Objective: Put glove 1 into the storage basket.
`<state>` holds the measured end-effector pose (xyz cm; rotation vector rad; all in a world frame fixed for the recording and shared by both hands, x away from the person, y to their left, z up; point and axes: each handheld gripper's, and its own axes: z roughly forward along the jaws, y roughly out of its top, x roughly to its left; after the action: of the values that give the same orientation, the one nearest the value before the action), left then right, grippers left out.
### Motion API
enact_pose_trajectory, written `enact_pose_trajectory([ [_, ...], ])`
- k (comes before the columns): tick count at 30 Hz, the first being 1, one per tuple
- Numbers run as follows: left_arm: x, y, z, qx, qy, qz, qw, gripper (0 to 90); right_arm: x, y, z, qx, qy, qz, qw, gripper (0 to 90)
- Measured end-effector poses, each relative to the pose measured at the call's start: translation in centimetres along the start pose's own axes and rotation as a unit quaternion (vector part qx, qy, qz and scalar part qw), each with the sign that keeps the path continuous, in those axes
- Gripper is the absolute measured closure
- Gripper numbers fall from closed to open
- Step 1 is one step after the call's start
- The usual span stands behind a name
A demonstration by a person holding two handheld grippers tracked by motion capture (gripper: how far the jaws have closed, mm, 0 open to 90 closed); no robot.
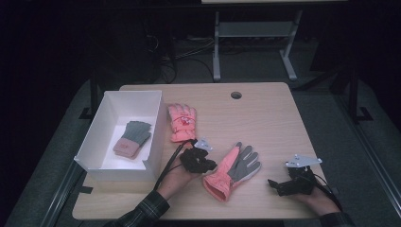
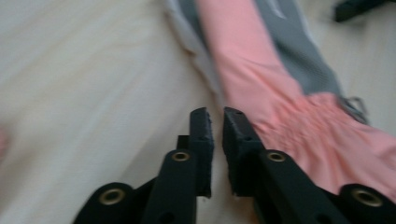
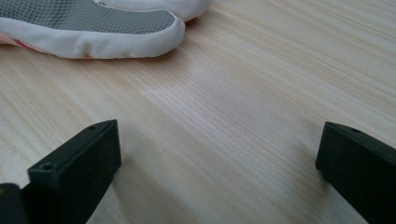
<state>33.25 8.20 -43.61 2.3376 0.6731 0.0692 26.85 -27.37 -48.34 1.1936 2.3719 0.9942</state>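
Note:
A pink and grey glove (image 1: 232,171) lies palm up at the table's front middle, cuff toward me. My left gripper (image 1: 208,165) sits just left of that glove's cuff, its jaws shut with nothing between them; in the left gripper view the gripper (image 2: 215,116) is beside the pink cuff (image 2: 299,135). A second pink glove (image 1: 182,122) lies farther back, beside the white box (image 1: 94,142). A grey and pink glove (image 1: 133,138) lies inside the box. My right gripper (image 1: 273,184) rests at the front right, open, with a grey fingertip of the glove (image 3: 93,28) ahead of it.
A round cable hole (image 1: 236,95) is in the table's far edge. Bare wood (image 1: 265,123) stretches across the right half of the table. A metal desk frame (image 1: 255,33) stands on the dark floor behind.

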Motion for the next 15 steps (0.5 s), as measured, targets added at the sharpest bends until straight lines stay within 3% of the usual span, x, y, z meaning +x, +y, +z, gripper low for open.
enact_pose_trajectory([
  [4,1.5,0.9,-0.6,-0.009,0.030,-0.020,0.9993,75.3,0.0,0.0,0.0,0.000,0.000,0.000,1.0000,0.0],
  [7,2.9,1.6,-1.1,-0.024,0.057,-0.041,0.9973,84.2,0.0,0.0,0.0,0.000,0.000,0.001,1.0000,0.0],
  [8,3.3,1.9,-1.3,-0.026,0.069,-0.045,0.9962,89.4,0.0,0.0,0.0,0.000,0.000,0.001,1.0000,0.0],
  [12,5.0,3.1,-1.6,-0.035,0.108,-0.063,0.9915,89.6,0.0,0.0,0.0,0.000,0.000,0.000,1.0000,0.0],
  [15,6.4,3.9,-1.6,-0.046,0.132,-0.082,0.9867,89.6,0.0,0.0,0.0,0.000,0.000,0.001,1.0000,0.0],
])
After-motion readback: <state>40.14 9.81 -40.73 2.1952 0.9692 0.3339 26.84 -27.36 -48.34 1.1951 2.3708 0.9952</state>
